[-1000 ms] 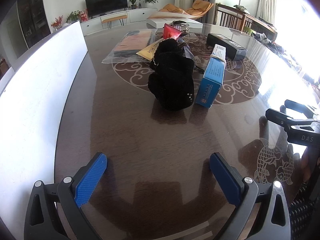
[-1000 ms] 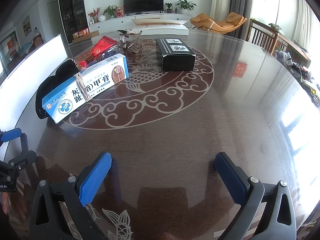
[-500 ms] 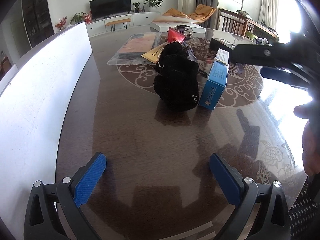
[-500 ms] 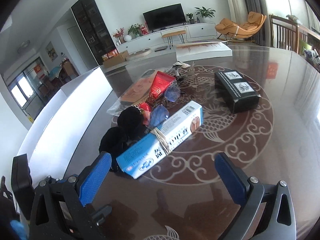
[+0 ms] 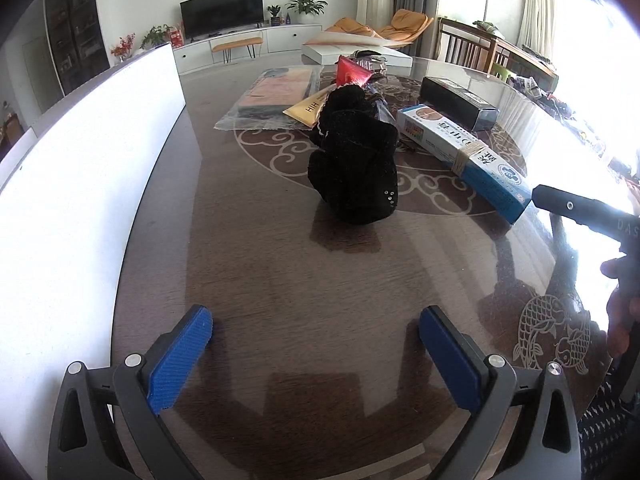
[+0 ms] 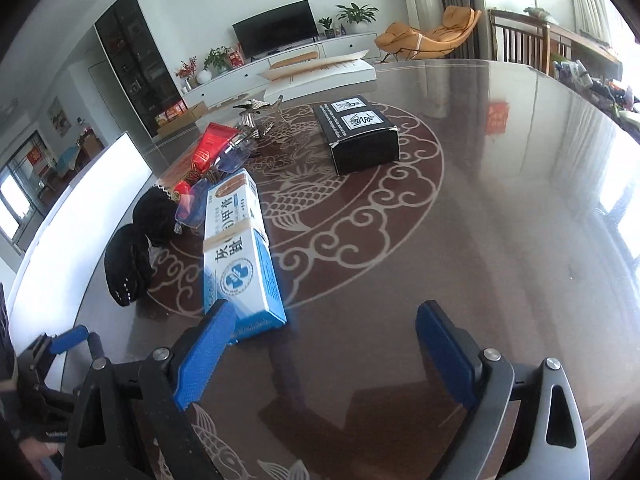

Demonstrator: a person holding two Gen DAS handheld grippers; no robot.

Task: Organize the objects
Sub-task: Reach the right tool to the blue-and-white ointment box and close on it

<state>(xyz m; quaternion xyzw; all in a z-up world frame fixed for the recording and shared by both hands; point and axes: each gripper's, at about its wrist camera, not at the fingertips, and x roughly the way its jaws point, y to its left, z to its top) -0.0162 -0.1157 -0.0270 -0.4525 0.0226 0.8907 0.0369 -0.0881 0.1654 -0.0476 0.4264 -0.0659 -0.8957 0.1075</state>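
Note:
A blue-and-white box [image 6: 240, 248] bound with a rubber band lies on the dark table [image 6: 460, 240]. Its near end lies just ahead of my right gripper's [image 6: 326, 316] left finger. That gripper's jaws are closing, wide apart, and the pads touch nothing. In the left wrist view the box [image 5: 460, 156] lies right of a black fabric bundle [image 5: 354, 164], and one right gripper finger [image 5: 576, 208] reaches in at the box's end. My left gripper [image 5: 316, 320] hovers open over bare table, short of the bundle.
A black box [image 6: 360, 136] lies beyond the blue one. A red tube [image 5: 352, 74], a gold packet [image 5: 308, 110] and a clear bag [image 5: 272, 96] lie behind the bundle. A white panel [image 5: 80, 200] runs along the table's left edge.
The right gripper rose and swung left towards the pile, then came down at the blue box's near end. That end has swung right, away from the black bundle. The left gripper has stayed put.

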